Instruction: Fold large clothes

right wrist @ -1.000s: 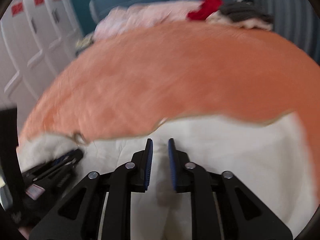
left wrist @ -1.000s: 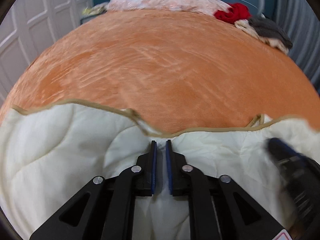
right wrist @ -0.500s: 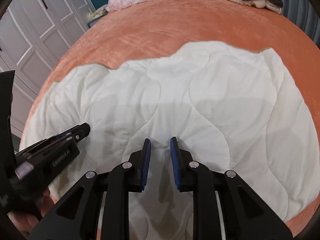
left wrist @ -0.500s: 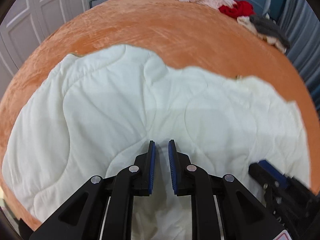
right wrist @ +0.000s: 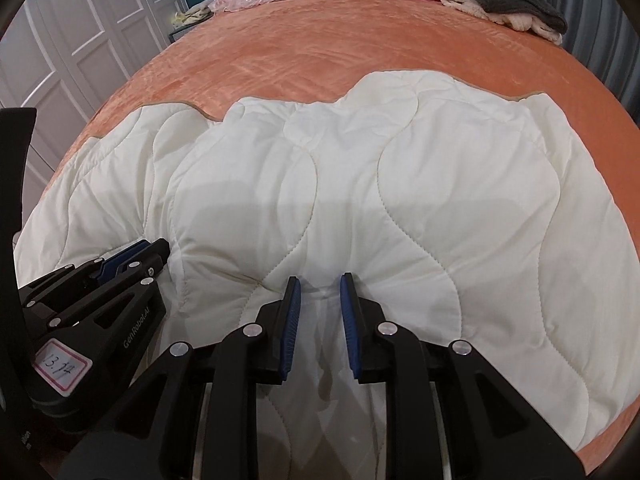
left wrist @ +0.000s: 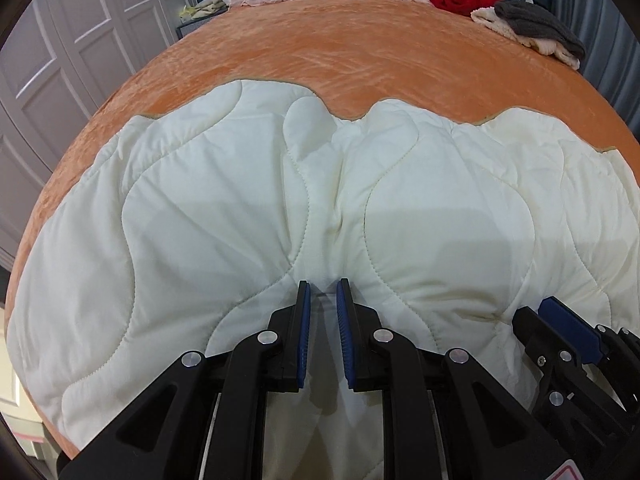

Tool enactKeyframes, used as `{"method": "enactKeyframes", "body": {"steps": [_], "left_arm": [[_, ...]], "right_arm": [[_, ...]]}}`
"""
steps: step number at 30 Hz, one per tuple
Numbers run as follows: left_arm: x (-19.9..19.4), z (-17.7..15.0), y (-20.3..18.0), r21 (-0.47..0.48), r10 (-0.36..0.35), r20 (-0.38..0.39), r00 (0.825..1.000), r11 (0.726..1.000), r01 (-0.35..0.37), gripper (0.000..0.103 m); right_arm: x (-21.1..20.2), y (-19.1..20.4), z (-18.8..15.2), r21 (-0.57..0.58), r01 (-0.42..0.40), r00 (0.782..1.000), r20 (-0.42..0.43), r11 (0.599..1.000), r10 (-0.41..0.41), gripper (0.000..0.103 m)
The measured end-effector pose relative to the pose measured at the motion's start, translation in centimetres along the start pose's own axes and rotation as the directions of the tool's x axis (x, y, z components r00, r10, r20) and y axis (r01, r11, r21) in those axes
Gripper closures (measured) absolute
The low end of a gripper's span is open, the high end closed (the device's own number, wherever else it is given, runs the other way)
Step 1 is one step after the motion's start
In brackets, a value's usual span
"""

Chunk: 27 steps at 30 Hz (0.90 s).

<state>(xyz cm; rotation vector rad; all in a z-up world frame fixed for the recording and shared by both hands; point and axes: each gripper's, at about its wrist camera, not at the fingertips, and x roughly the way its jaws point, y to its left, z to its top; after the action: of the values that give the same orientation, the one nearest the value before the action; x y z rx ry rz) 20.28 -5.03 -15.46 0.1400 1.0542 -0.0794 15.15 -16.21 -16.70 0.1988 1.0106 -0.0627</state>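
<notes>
Orange bedspread (left wrist: pixel 360 60) lies bare beyond the quilt's (left wrist: pixel 240 208) far edge.

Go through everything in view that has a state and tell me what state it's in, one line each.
White quilt: spread on the bed, wrinkled, far edge wavy, fabric between both tongs.
Left tongs: narrowly parted, pinching a quilt fold.
Right tongs: narrowly parted, pinching a quilt fold.
Orange bedspread: flat, partly covered.
Clothes pile: heaped, unfolded.
Wardrobe doors: closed.
</notes>
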Motion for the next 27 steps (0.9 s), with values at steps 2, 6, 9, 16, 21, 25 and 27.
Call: {"method": "enactKeyframes", "body": {"steps": [2,6,9,16,21,25,27], "left_arm": [[0.0,0.0,0.0,-0.005,0.000,0.001,1.000,1.000,0.000,0.088],[0.0,-0.1,-0.4,0.000,0.008,0.005,1.000,1.000,-0.008,0.088],[-0.1,-0.2,-0.5,0.003,0.012,0.005,1.000,1.000,-0.012,0.088],[-3.3,-0.2,4.7,-0.202,-0.172,-0.048,0.984,0.966,0.159,0.088],[-7.9,-3.4,11.5,-0.306,-0.153,-0.020,0.988,0.942,0.139,0.085],[-8.7,-7.2,17.5,-0.472,-0.180,-0.053,0.982,0.871,0.135,0.071],[-7.9,-8.4,19.2,-0.543,-0.210,-0.071,0.975,0.828,0.138,0.070]], "right_arm": [[0.0,-0.1,-0.1,0.003,0.000,1.000,0.001,1.000,0.000,0.084],[0.2,0.1,0.0,-0.002,0.005,1.000,0.003,1.000,-0.005,0.084],[0.3,0.1,0.2,-0.001,0.011,1.000,-0.004,1.000,-0.011,0.084],[-3.4,-0.5,1.1,0.063,-0.022,1.000,-0.010,0.998,0.023,0.081],[-6.1,1.2,-0.1,0.016,-0.075,0.997,-0.009,0.997,0.076,0.081],[-5.6,3.0,-1.2,-0.010,-0.098,0.994,-0.041,0.995,0.097,0.081],[-4.5,3.4,-1.5,0.004,-0.105,0.992,-0.073,0.995,0.105,0.081]]}}
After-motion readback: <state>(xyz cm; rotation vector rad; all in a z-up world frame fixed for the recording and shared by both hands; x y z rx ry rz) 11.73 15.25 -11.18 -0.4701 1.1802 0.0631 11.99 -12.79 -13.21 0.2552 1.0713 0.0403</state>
